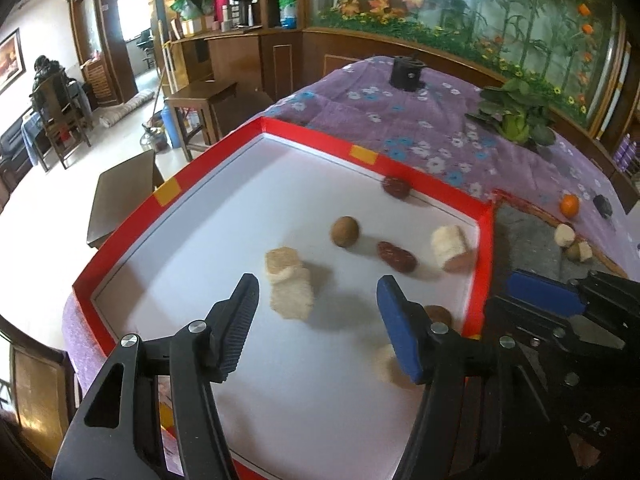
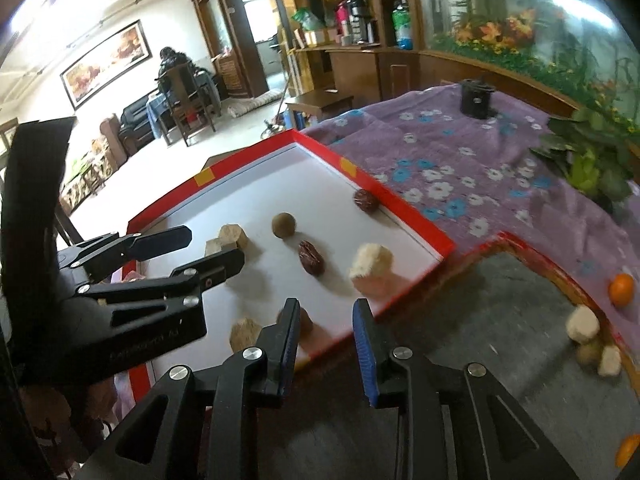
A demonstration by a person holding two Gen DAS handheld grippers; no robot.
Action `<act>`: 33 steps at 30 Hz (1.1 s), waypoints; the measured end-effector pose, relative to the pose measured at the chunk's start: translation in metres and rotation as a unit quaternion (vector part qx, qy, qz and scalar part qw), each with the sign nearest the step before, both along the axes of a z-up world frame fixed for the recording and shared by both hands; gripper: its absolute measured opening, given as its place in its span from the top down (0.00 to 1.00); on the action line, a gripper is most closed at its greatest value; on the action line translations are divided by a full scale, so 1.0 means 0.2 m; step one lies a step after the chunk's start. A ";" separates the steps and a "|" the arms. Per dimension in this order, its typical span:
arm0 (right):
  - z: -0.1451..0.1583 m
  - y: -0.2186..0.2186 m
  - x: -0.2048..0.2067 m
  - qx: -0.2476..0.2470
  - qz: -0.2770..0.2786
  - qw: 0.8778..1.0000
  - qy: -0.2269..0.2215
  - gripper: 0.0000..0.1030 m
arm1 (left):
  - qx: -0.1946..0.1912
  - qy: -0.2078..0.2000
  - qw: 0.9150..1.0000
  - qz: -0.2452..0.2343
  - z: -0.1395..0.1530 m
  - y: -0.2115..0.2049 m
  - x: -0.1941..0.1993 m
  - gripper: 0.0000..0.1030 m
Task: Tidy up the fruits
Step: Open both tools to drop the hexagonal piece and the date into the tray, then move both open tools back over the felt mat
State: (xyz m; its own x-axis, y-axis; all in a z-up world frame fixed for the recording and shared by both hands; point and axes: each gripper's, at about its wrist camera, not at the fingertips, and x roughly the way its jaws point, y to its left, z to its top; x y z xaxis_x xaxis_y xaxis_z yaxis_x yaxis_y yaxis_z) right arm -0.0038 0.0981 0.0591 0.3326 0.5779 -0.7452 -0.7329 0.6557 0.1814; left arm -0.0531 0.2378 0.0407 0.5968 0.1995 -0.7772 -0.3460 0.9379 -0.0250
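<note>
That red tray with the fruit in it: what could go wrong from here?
The red tray has a low rim, so the round brown fruit could roll if nudged. The open left gripper hangs close over a pale chunk and might knock it. The tray's corner overhangs the grey mat.

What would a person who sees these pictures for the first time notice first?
The red-rimmed white tray fills the middle, with pale chunks, two dark red dates and a round brown fruit scattered inside. The left gripper hangs open above the tray, holding nothing. To the right, a small orange lies on the purple flowered cloth.
</note>
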 end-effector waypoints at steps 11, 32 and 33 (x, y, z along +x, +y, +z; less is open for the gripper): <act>-0.03 -0.46 -0.06 -0.003 -0.073 0.997 0.012 0.72 | -0.011 -0.003 0.998 -0.061 0.04 -0.30 0.06 0.40; -0.13 -1.09 0.00 0.015 -0.175 0.984 0.039 0.67 | -0.040 0.025 0.982 -0.185 -0.01 -0.90 0.47 0.40; -0.13 -1.10 0.01 0.016 -0.175 0.984 0.039 0.67 | -0.041 0.025 0.982 -0.185 -0.01 -0.91 0.50 0.40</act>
